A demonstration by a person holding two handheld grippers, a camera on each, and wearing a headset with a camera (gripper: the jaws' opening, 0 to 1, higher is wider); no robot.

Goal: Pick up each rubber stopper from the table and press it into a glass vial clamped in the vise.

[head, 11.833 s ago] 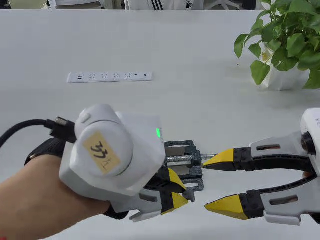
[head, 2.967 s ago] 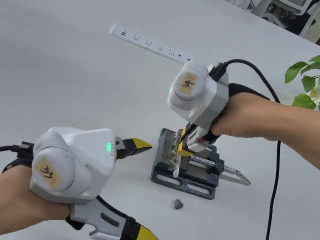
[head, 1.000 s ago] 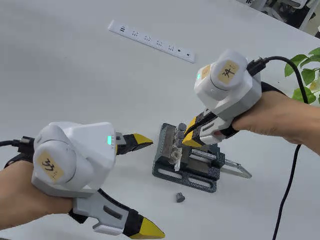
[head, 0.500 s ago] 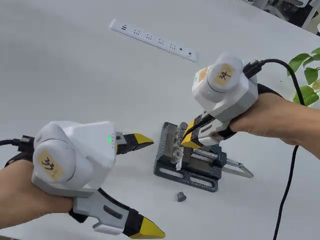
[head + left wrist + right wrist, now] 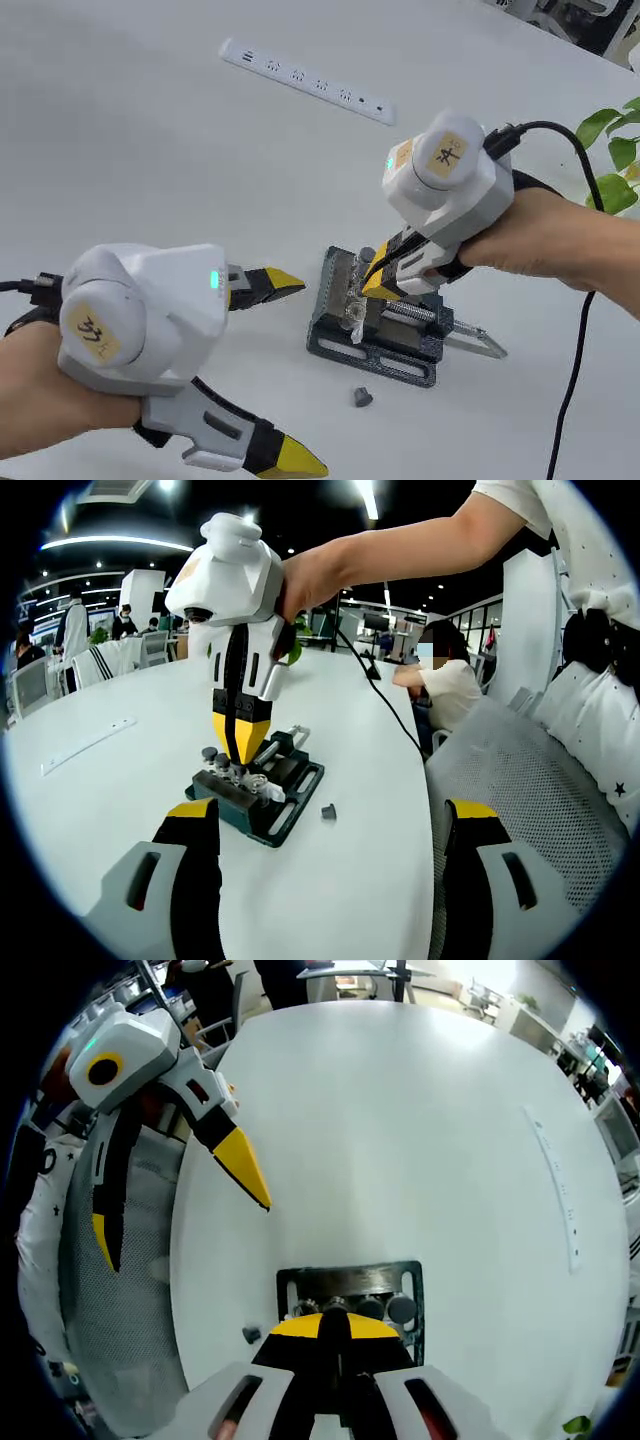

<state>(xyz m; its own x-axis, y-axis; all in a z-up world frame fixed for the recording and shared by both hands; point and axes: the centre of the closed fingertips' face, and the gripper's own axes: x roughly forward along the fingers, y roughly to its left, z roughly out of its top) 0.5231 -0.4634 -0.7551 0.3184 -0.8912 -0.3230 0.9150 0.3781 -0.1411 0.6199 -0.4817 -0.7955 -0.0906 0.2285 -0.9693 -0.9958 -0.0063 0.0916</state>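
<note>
A dark vise (image 5: 392, 352) on the white table clamps a row of glass vials (image 5: 351, 311); the far one wears a grey stopper (image 5: 366, 255). My right gripper (image 5: 374, 288) is shut, its yellow tips pressed together and resting on top of the vial row; I cannot see anything between them. In the right gripper view the shut tips (image 5: 335, 1326) cover the middle vial, beside a stoppered vial (image 5: 401, 1308). One loose grey stopper (image 5: 362, 397) lies just in front of the vise. My left gripper (image 5: 292, 372) is open and holds nothing, left of the vise.
A white power strip (image 5: 305, 82) lies at the far side of the table. A green plant (image 5: 615, 150) stands at the right edge. The vise's screw handle (image 5: 478, 343) sticks out to the right. The right gripper's black cable (image 5: 575, 360) runs across the table.
The right gripper has come down from just above the vise onto the vial row, staying shut. The left gripper has held still, open. The loose stopper has not moved.
</note>
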